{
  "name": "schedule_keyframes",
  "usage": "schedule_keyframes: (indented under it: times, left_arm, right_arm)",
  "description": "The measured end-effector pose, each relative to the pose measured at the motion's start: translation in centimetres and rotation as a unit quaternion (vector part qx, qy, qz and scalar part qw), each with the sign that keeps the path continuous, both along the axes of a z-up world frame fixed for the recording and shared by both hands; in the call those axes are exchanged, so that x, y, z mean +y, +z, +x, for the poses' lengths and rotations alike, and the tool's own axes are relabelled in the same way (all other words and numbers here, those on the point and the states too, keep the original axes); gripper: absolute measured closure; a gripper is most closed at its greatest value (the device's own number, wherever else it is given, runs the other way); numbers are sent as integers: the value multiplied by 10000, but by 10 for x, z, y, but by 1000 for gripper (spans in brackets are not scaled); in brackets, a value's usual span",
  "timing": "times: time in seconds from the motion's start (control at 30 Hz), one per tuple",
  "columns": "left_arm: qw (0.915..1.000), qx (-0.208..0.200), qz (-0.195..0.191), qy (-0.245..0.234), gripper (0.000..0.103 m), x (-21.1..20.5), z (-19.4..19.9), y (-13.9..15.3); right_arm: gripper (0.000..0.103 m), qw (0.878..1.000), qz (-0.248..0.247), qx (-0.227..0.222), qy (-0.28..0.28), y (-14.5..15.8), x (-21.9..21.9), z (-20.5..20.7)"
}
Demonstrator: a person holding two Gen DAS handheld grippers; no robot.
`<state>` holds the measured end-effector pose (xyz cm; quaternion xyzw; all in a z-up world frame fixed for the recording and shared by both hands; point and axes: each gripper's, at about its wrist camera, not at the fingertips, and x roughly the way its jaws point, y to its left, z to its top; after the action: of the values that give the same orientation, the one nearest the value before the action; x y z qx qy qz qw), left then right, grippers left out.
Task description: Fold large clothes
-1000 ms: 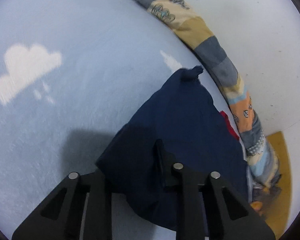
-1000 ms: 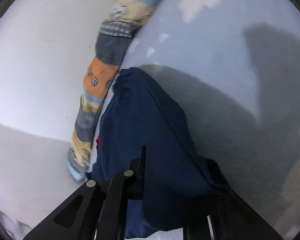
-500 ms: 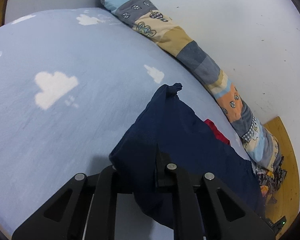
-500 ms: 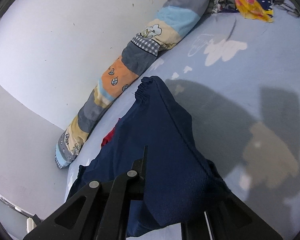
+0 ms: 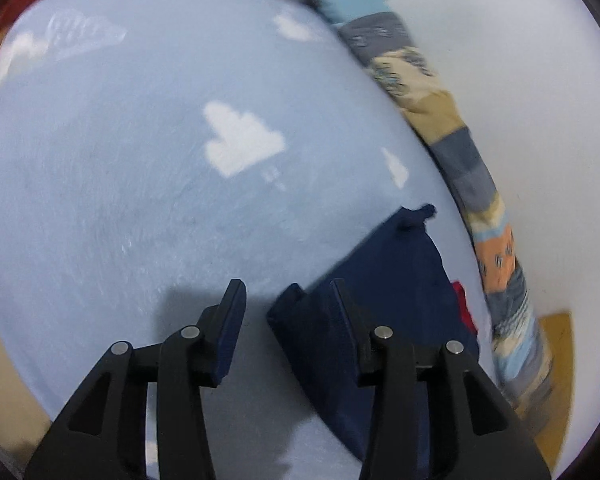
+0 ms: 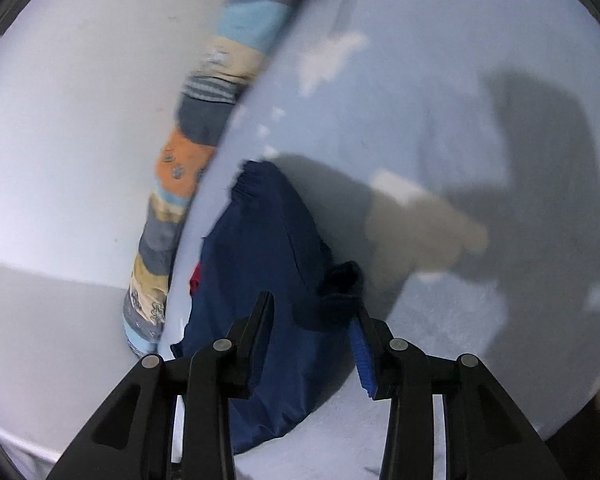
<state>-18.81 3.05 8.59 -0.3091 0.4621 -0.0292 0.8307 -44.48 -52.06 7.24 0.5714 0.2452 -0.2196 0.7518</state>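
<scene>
Both grippers have just been opening: the left gripper (image 5: 286,296) stands spread with bare sheet between its jaws, the right gripper (image 6: 314,316) spread above the navy garment (image 6: 268,264), pinching nothing. The garment lies folded on the blue cloud-print sheet (image 5: 140,168), toward four o'clock of the left view, beside the patchwork bolster (image 5: 472,168)

No readable text, label, brand, number or sign shows in either view.
</scene>
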Motion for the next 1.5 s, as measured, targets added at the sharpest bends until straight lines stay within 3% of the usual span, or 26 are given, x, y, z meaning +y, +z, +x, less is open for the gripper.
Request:
schedule_keyframes:
  times: [0.1,0.17,0.27,0.33,0.4,0.47,0.53,0.63,0.73,0.8,0.9,1.0,1.07,1.13,1.17,1.2,1.27,1.3,1.4,1.5]
  left_arm:
    - [9966,-375,390,-617,63,-24,-2,11]
    - [9896,-626,627,-1129,59,-51,-5,20]
    - [9715,-931,1042,-1912,56,-87,-10,27]
    - [9594,-1045,1274,-2288,56,-107,-13,27]
    - [9552,-1020,1297,-2457,55,-115,-15,24]
    - [9548,-880,1249,-2549,55,-122,-11,19]
    - [9540,-682,1204,-2659,54,-128,-6,10]
    - [9499,-638,1354,-2744,54,-140,-7,4]
    - [9372,-724,1581,-3022,54,-163,-14,0]
    - [9226,-851,1786,-3312,54,-184,-21,-1]
    - [8916,-1043,2147,-3848,54,-217,-37,-4]
    - [8732,-1023,2256,-4197,50,-234,-48,-10]
    - [8608,-884,2514,-4336,46,-242,-50,-21]
    - [8425,-679,2945,-4459,46,-250,-50,-35]
    - [8368,-670,3048,-4498,45,-252,-51,-38]
    - [8330,-725,3119,-4511,44,-255,-52,-37]
    - [8362,-740,3046,-4500,44,-253,-52,-34]
    - [8430,-802,2916,-4449,44,-250,-51,-28]
    - [8673,-1191,2591,-4079,44,-234,-48,-6]
    - [8813,-1011,2430,-3925,42,-222,-40,-7]
  right_arm:
    - [57,9958,-787,111,458,24,20,15]
    - [57,9886,-1312,336,649,36,35,25]
    - [57,9792,-1840,586,628,46,48,30]
    - [57,9807,-1810,616,405,44,41,24]
    - [54,9852,-1592,629,80,37,27,10]
    - [52,9934,-1016,506,-186,22,9,-5]
    - [51,9943,-560,708,-568,5,-5,-20]
    - [51,9909,-527,742,-992,3,-12,-36]
    - [51,9940,-952,378,-388,18,-3,-18]
    - [50,9910,-1125,372,621,18,20,20]
    - [50,9673,-1266,558,2128,7,73,81]
    - [50,9182,-2073,991,3227,3,139,127]
    - [51,8825,-2611,1184,3729,-1,174,148]
    - [52,8658,-2695,1524,3932,-15,188,159]
    - [51,8541,-2639,1874,4071,-30,193,166]
    - [51,8522,-2629,1966,4075,-35,194,168]
    - [51,8588,-2508,1901,4042,-33,189,169]
    - [52,8664,-2405,1776,4001,-28,185,166]
    - [50,9010,-2332,978,3525,5,164,146]
    - [41,9322,-2066,616,2908,18,131,120]
